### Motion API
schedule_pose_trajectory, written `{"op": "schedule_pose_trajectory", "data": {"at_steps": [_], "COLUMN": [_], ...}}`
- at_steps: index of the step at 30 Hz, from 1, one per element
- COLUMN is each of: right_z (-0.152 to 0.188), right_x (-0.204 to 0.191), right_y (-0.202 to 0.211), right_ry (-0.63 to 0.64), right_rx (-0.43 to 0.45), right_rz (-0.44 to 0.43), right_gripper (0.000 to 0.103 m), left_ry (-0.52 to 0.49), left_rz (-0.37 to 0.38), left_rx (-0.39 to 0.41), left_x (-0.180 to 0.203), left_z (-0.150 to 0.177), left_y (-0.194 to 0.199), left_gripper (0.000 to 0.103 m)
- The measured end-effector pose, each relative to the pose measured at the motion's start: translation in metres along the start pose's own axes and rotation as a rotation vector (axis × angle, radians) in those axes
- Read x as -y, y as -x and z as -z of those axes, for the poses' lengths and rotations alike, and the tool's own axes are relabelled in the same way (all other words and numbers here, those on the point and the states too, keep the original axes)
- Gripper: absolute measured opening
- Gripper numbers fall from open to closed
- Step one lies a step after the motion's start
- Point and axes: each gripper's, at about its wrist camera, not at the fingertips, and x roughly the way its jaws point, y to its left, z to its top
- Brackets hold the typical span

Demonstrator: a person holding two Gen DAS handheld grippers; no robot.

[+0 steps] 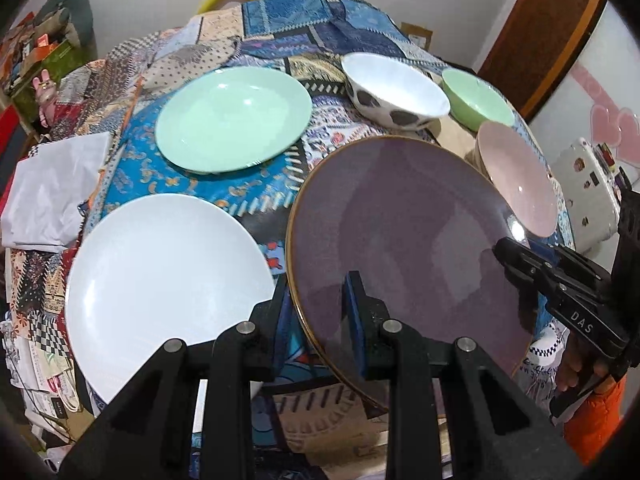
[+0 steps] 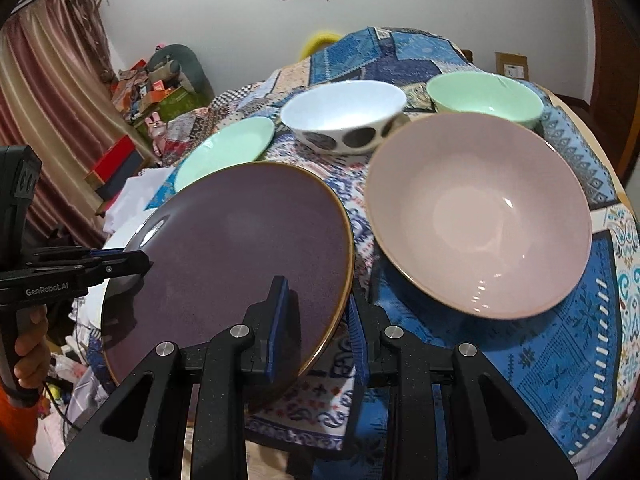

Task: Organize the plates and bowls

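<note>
while both your grippers' jaws clamped opposite rims of the round purple gold-edged plate (image 2: 240, 248), your left gripper (image 1: 316, 320) and right gripper (image 2: 316, 320) held it tilted above the patchwork-covered counter (image 1: 256, 184).

Purple plate (image 1: 404, 240) tilted, raised; white plate (image 1: 160, 280) flat beside it.

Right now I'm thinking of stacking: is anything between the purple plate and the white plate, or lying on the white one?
Nothing visible: the white plate lies bare just beside the purple plate, with only tablecloth between them.
</note>
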Motion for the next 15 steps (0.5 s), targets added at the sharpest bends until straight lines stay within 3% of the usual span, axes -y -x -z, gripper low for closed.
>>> {"op": "schedule_pose_trajectory", "data": {"at_steps": [15], "right_z": [0.010], "right_x": [0.014], "right_y": [-0.013], "right_ry": [-0.038], "right_rx": [-0.034], "right_rz": [0.027], "right_gripper": [0.026], "left_ry": [0.018], "left_rz": [0.020], "left_rx": [-0.103], "left_x": [-0.002], "left_z": [-0.003], "left_y": [-0.044], "left_gripper": [0.026]}}
